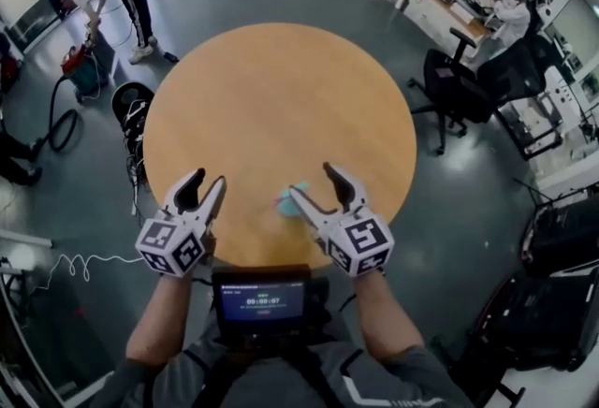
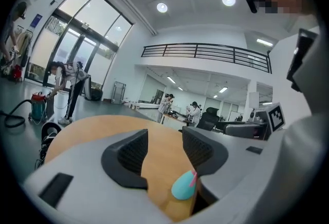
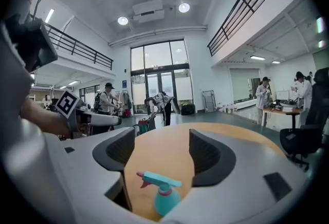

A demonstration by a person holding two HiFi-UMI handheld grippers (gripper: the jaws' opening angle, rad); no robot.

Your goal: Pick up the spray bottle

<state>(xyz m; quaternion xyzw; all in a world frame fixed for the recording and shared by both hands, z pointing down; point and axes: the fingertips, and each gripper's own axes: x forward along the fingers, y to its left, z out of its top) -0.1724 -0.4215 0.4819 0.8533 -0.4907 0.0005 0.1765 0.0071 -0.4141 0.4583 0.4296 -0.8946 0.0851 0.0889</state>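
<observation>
A small teal spray bottle [image 1: 289, 201] with a pink trigger stands near the front edge of the round wooden table [image 1: 271, 97]. My right gripper [image 1: 312, 182] hovers just right of it, jaws open, its left finger close beside the bottle. In the right gripper view the bottle [image 3: 163, 193] shows low between the open jaws of the right gripper [image 3: 160, 153], and neither pad touches it. My left gripper [image 1: 209, 180] is open and empty over the table's front left. In the left gripper view the bottle [image 2: 183, 186] peeks out by the right jaw of the left gripper [image 2: 164, 151].
A black office chair [image 1: 452, 86] stands right of the table. A vacuum cleaner [image 1: 82, 69] with its hose, a person bending over it, and cables [image 1: 137, 116] are on the floor at left. Desks with people fill the back right. A small screen [image 1: 261, 300] hangs at my chest.
</observation>
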